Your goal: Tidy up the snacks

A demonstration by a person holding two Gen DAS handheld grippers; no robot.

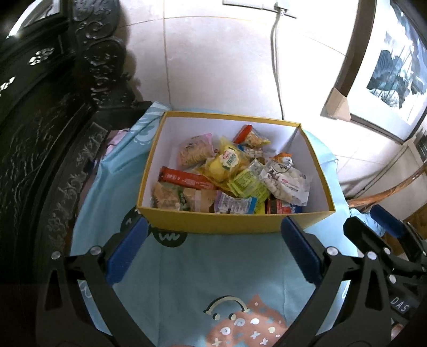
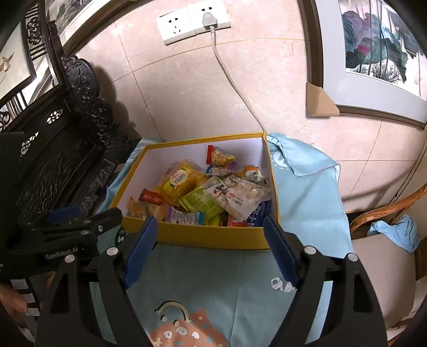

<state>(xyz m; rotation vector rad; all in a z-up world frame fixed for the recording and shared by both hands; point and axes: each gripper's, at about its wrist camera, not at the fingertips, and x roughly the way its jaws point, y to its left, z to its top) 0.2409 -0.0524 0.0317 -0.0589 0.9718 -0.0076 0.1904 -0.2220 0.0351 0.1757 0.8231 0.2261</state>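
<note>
"GenRobot.AI" on the left gripper (image 2: 72,213) body; "DAS" on the right gripper (image 1: 384,216) body.

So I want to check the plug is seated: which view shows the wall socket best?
The right wrist view: the wall socket shows whole and sharp, with the plug in its right half. The left wrist view catches only its washed-out lower edge at the top of the frame.

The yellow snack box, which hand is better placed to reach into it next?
Roughly even, slight edge left. Both the left gripper and right gripper are open, empty, short of the yellow box; the left one looks squarer to it.
</note>
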